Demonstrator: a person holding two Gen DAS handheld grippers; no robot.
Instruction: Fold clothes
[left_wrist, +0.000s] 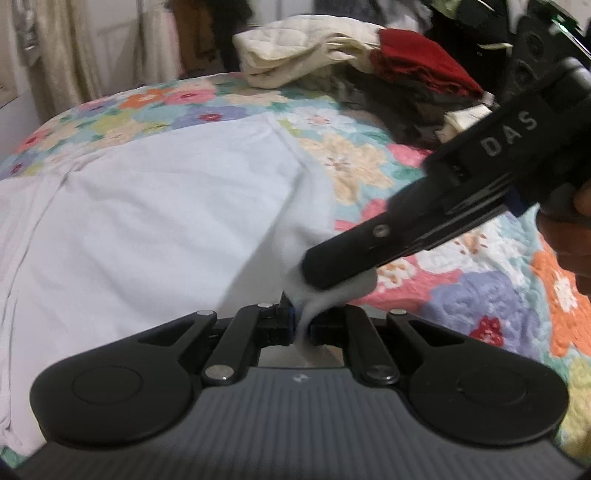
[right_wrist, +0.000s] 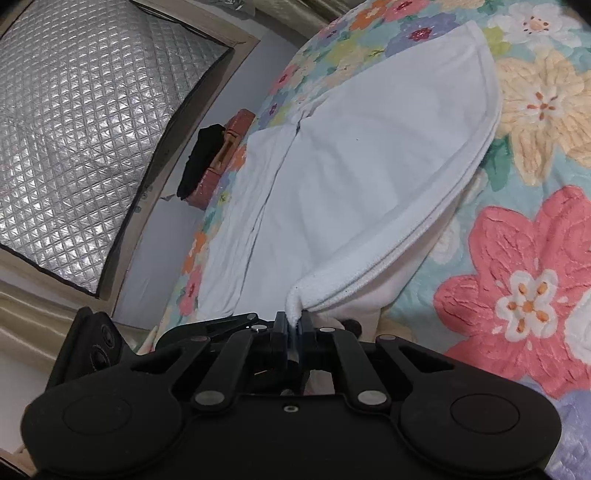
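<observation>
A white garment (left_wrist: 166, 206) lies spread flat on a floral quilt (left_wrist: 351, 166). My left gripper (left_wrist: 303, 325) is shut on a bunched corner of it at the near edge. My right gripper (left_wrist: 319, 277) comes in from the right, held by a hand (left_wrist: 576, 236), and pinches the same bunch just above the left fingers. In the right wrist view, the right gripper (right_wrist: 294, 325) is shut on the corner of the white garment (right_wrist: 369, 166), where the hemmed layers meet. The cloth rises slightly off the quilt (right_wrist: 517, 258) at that corner.
A pile of cream and dark clothes (left_wrist: 314, 51) with a red cloth (left_wrist: 417, 62) sits at the far side of the bed. A black item on a red-brown object (right_wrist: 214, 158) lies at the bed's edge, beside a silver quilted panel (right_wrist: 74, 110).
</observation>
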